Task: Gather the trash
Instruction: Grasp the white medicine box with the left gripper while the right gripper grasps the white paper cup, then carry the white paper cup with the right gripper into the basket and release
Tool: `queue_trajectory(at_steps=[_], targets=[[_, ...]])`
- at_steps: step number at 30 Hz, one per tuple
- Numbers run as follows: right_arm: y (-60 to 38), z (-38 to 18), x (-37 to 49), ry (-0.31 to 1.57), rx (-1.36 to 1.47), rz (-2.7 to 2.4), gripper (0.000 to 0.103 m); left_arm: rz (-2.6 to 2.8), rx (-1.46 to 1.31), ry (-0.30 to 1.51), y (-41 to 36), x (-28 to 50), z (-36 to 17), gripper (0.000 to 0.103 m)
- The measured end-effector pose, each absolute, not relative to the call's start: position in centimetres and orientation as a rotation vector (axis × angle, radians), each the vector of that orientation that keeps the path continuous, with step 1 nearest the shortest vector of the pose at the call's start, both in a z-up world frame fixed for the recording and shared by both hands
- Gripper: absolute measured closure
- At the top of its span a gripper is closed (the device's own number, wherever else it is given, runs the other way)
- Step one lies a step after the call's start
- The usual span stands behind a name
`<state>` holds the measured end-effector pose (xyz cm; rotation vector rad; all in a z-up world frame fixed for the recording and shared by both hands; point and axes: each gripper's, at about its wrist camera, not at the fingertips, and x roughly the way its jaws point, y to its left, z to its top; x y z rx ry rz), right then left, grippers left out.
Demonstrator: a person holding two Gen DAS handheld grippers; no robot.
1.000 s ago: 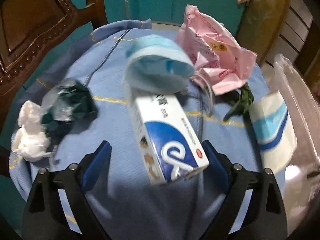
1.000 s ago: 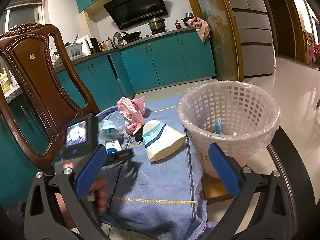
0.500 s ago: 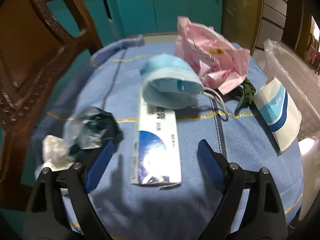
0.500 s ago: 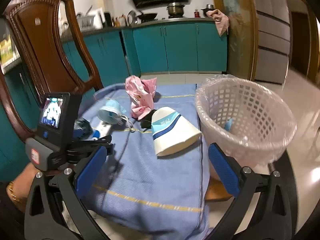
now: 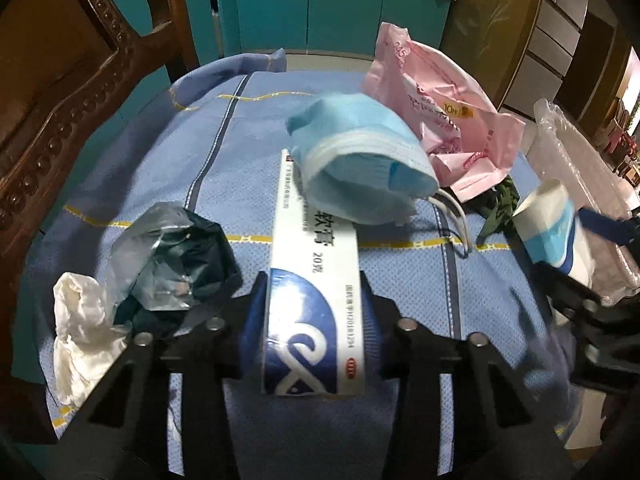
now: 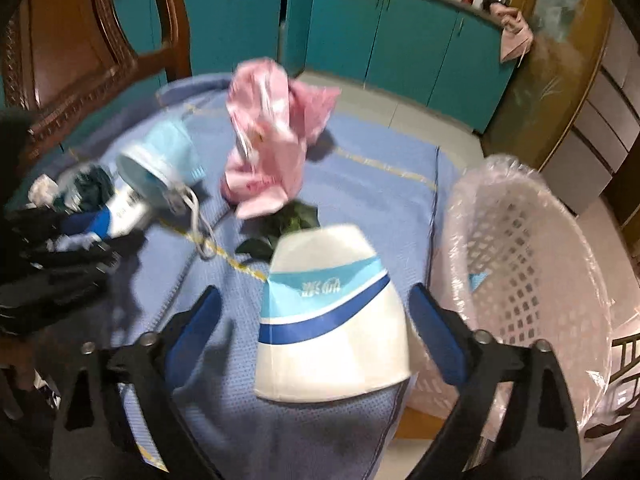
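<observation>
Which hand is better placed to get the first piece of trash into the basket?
Right, probably. The right gripper is closing around the paper cup beside the basket; the left gripper, closing on the box, is farther away.

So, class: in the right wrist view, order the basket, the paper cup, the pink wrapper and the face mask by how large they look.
1. basket
2. paper cup, though nearness to the camera enlarges it
3. pink wrapper
4. face mask

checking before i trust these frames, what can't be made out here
- Left wrist view: far end of the box lies hidden under the face mask.
- Right wrist view: basket contents mostly hidden by its wall.
- Right wrist view: left gripper is motion-blurred.
</observation>
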<state>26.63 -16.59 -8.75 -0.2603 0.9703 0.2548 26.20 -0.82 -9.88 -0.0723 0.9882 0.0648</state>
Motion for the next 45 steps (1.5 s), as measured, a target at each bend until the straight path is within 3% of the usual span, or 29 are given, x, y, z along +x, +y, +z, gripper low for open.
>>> queue_trajectory(at_steps=[4, 5, 7, 8, 19, 32, 45], targets=[[-17.6, -8.1, 26.1, 0.982, -0.182, 0.248, 0.033, 0.024, -0.109, 0.977, -0.5, 24.8, -9.0, 0.062], [-18.1, -7.6, 25.6, 0.969, -0.143, 0.249, 0.048, 0.018, -0.107, 0.961, -0.4, 24.6, -8.6, 0.062], [-19.0, -6.3, 24.2, 0.941, -0.081, 0.258, 0.063, -0.002, -0.092, 0.912, -0.5, 23.3, -7.2, 0.062], [-19.3, -5.8, 23.3, 0.924, -0.054, 0.265, 0.066, -0.012, -0.086, 0.889, -0.5, 22.6, -6.5, 0.062], [-19.8, -4.4, 18.9, 0.868, 0.07, 0.322, 0.074, -0.05, 0.006, 0.622, -0.7, 13.5, -1.2, 0.062], [-17.7, -2.0, 14.5, 0.708, 0.102, 0.367, 0.076, -0.063, -0.008, 0.609, -1.0, 12.4, -1.0, 0.062], [-17.1, -2.5, 14.7, 0.716, 0.09, 0.374, 0.076, -0.07, -0.008, 0.625, -0.9, 12.9, -1.5, 0.062]])
